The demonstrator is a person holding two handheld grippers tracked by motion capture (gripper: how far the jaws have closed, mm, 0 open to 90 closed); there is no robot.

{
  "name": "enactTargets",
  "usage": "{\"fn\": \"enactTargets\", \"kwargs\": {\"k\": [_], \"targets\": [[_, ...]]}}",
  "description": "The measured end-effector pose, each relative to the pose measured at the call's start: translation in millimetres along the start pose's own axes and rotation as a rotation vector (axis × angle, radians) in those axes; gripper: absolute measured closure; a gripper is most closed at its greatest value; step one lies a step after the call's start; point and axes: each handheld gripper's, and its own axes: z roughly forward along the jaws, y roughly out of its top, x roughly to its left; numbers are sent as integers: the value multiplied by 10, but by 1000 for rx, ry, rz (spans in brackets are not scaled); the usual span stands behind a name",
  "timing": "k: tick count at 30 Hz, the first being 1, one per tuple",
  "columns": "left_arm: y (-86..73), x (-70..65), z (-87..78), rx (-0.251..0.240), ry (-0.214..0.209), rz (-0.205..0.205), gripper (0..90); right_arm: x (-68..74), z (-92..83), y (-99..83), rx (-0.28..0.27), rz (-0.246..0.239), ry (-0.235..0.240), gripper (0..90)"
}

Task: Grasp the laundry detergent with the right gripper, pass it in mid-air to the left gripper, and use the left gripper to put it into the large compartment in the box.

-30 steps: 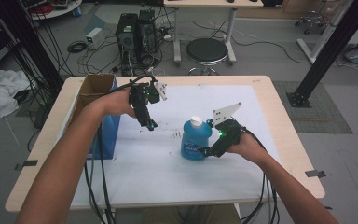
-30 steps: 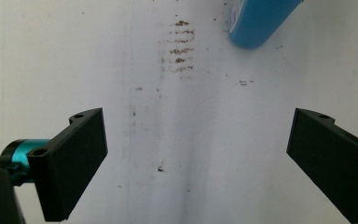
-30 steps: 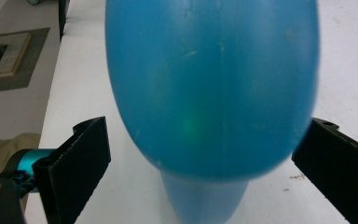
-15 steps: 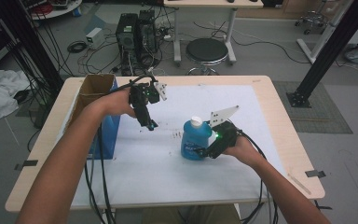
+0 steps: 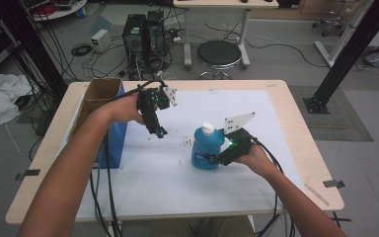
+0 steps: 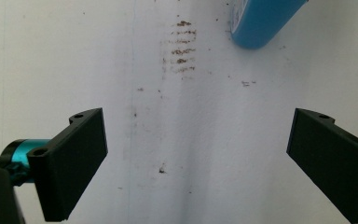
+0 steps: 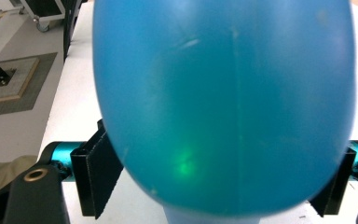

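A blue bottle [image 5: 207,148] with a white cap stands upright on the white mat, right of centre. My right gripper [image 5: 212,159] reaches in from the right at the bottle's lower body. In the right gripper view the bottle [image 7: 223,102] bulges between the jaws, which have just been closing and now press on both its sides. My left gripper [image 5: 159,131] hovers over the mat to the bottle's left, pointing down. Its jaws stand wide open with nothing between them [image 6: 198,158]. The bottle's base [image 6: 261,23] shows at the top of the left gripper view.
An open cardboard box [image 5: 101,98] with a blue side stands at the table's left edge. Brown smudges [image 6: 182,46] mark the white mat [image 5: 177,187] between the grippers. Beyond the far edge are a stool [image 5: 218,53] and computer towers [image 5: 145,34].
The right gripper's jaws have come together onto the blue bottle's sides, and the hand has shifted slightly left. The left gripper has stayed put and open.
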Motion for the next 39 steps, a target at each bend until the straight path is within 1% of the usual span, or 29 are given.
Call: {"fn": "enactTargets", "kwargs": {"k": [4,5,6,10,13,16,20,22,30,39], "targets": [[-5,-1,3,-1,1,-1,49,11,17,-13,-12,-4,-2,187],[-5,-1,4,-2,2,-1,49,8,13,-15,-18,-5,1,227],[-6,-2,3,-2,2,-2,50,5,6,-20,-31,-3,11,242],[-6,0,3,-2,3,-1,49,0,2,-35,-45,5,7,241],[-2,2,5,2,2,6,50,4,8,-48,-48,8,9,242],[2,-1,10,2,2,2,49,6,21,-61,-52,5,11,253],[3,-3,11,0,2,1,49,11,25,-66,-65,-3,20,310],[1,-1,14,3,3,1,50,11,24,-67,-65,-3,22,314],[5,1,29,4,2,-1,49,14,40,-70,-56,-19,3,334],[-7,7,32,2,2,-7,50,8,39,-74,-67,-34,-11,390]]}}
